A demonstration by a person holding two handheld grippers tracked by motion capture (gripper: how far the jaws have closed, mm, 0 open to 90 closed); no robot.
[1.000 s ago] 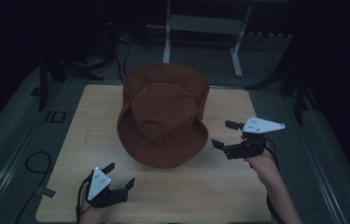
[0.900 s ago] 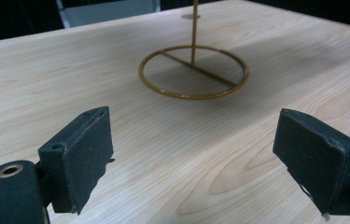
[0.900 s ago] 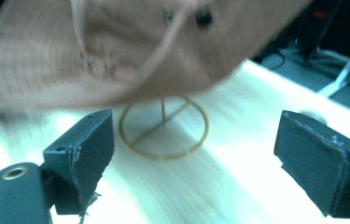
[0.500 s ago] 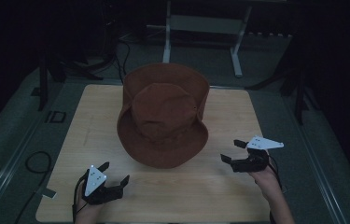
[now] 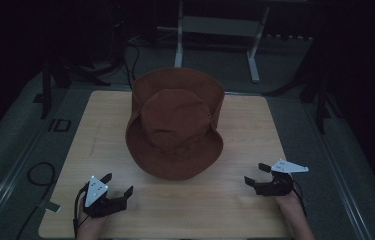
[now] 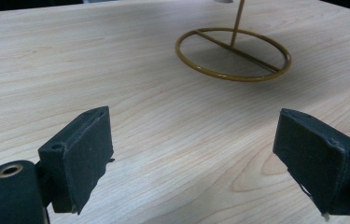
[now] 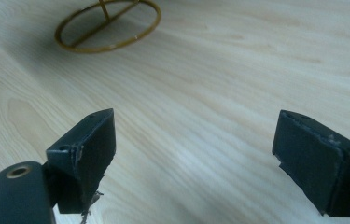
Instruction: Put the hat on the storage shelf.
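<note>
The brown hat (image 5: 177,125) sits on its thin gold stand (image 6: 233,53) in the middle of the desk (image 5: 235,210), and both the left claw (image 5: 117,187) at 7 o'clock and the right claw (image 5: 256,174) at 5 o'clock are wide open and hold nothing (so a hard bump on the brim can tip hat and stand over).

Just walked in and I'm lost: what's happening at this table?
A person holds a black two-jaw claw in each hand at the near edge of a light wooden table. The left claw and right claw are both open and empty. Between them, farther back, a brown fabric hat sits on a stand with a brass ring base, untouched.
</note>
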